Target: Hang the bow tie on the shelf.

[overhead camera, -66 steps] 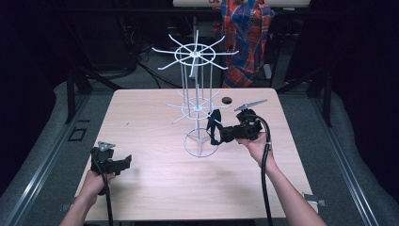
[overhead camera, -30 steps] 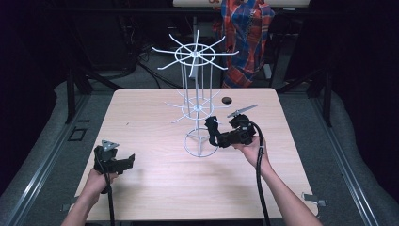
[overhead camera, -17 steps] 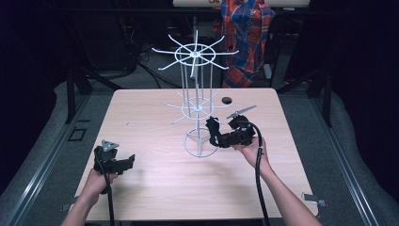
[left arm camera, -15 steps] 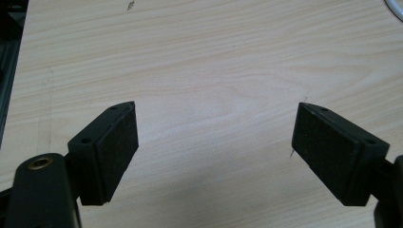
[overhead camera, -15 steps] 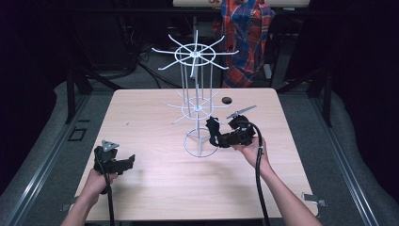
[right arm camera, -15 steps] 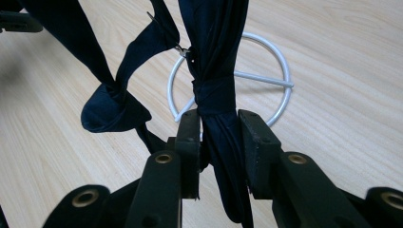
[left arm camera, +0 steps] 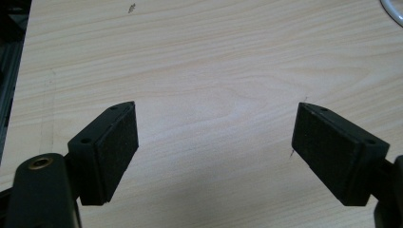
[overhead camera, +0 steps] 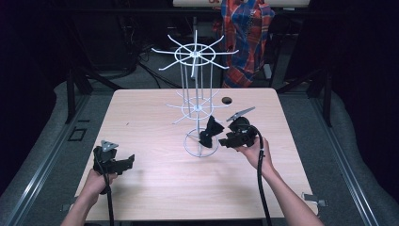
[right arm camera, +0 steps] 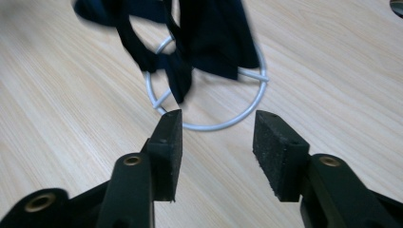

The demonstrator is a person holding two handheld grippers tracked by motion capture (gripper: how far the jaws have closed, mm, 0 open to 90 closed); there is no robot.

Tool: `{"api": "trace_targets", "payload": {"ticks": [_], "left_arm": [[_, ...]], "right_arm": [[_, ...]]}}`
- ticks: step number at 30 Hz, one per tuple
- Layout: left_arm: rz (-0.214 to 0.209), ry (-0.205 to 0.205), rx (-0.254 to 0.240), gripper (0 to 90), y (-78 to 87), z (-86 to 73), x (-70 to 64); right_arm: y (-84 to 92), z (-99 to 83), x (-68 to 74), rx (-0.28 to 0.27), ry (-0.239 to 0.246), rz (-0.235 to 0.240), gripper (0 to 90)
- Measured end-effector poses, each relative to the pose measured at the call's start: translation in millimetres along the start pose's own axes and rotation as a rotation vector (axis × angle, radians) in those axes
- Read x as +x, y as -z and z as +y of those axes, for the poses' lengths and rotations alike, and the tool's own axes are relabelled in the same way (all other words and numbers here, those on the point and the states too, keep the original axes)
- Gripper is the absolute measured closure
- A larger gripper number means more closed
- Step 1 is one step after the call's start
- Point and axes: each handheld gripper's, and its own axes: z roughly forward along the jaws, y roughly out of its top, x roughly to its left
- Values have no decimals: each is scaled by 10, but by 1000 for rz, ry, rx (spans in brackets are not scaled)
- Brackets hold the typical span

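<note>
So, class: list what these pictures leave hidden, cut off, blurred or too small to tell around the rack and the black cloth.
- Cloth, right gripper view: blurred and cut off by the top edge, so its hook is unseen.
- Cloth, high view: too small to tell which rack arm bears it.
- Round dark spot on the table, high view: too small to tell hole from object.
- Rack base, left gripper view: cut off at the corner.

Black bow tie [overhead camera: 210, 130] hanging on white wire rack [overhead camera: 195, 101], low.

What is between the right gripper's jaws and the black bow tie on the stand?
Nothing: the right gripper view shows bare table before the black bow tie.
</note>
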Motion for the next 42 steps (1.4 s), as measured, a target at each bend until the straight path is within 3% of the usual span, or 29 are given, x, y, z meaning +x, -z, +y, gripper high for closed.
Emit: {"api": "trace_targets", "payload": {"ticks": [5,15,25,31,35,40,42], "left_arm": [[-3,-1,-1,160,7,0,-2],[-7,-9,-6,159,28,5,-9],[-6,-9,-5,159,29,5,-6],[-4,-11,-7,159,27,6,-15],[-4,-16,-5,159,29,6,-19],[-3,-19,-6,159,31,7,-18],[-2,-19,-5,160,28,9,-19]], "right_arm": [[34,-39,31,21,29,-30,471],[269,-255,68,81,81,-73,328],[431,-423,0,116,65,-122,169],[472,-603,-36,143,48,-130,144],[439,-758,-51,212,49,-142,131],[419,-930,-65,292,64,-223,121],[432,-965,-86,286,51,-225,121]]}}
